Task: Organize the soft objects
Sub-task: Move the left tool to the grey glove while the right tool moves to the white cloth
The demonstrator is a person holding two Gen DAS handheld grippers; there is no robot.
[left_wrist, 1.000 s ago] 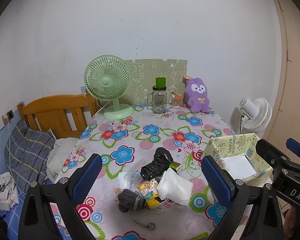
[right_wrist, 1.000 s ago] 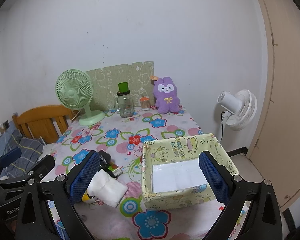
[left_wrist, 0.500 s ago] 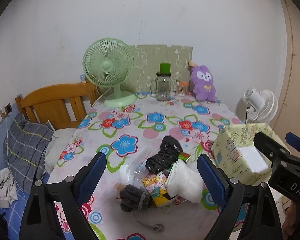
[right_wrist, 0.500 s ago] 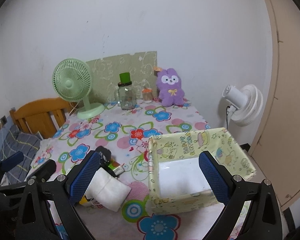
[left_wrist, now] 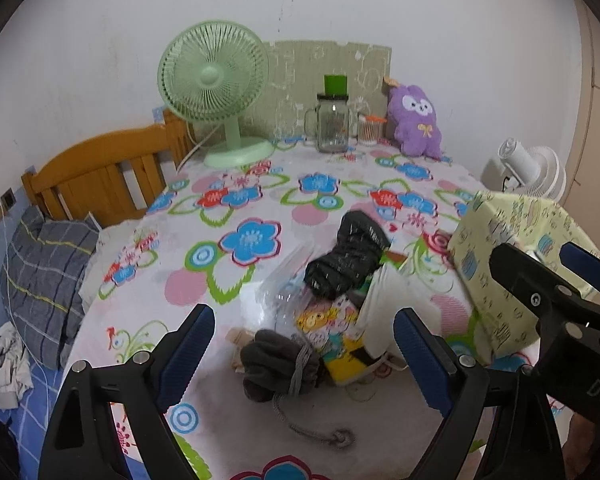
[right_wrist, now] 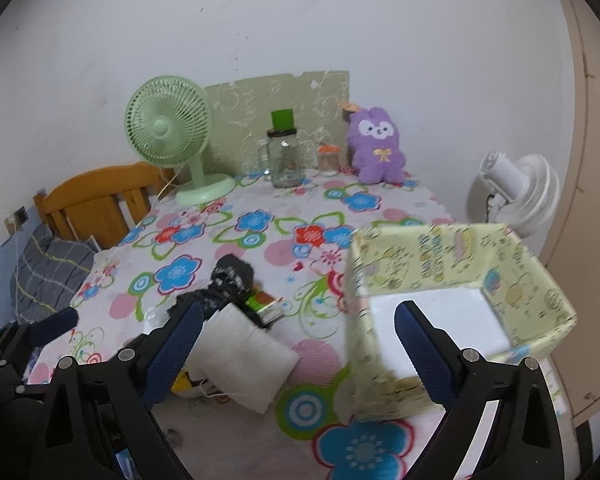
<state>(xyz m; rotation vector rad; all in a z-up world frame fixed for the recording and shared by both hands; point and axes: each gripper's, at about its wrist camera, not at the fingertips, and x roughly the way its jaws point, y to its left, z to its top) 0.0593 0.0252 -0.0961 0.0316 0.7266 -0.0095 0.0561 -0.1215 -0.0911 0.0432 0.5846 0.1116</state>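
Closer now than a second ago, left gripper (left_wrist: 304, 344) and right gripper (right_wrist: 296, 344) hang released above pile and box (right_wrist: 456, 304); picking starts soon.

A plain white wall (left_wrist: 100, 40) backs the flower-clothed table (left_wrist: 260, 208); a wooden headboard (left_wrist: 100, 168) stands left, perhaps a beige door (right_wrist: 596, 160) right.

pile (left_wrist: 332, 320) near table (left_wrist: 260, 200) front | box (right_wrist: 452, 300) right of pile | fan (left_wrist: 216, 88), jar (left_wrist: 332, 124) behind

Two fans (left_wrist: 216, 92) (left_wrist: 528, 168), one box (right_wrist: 456, 304)
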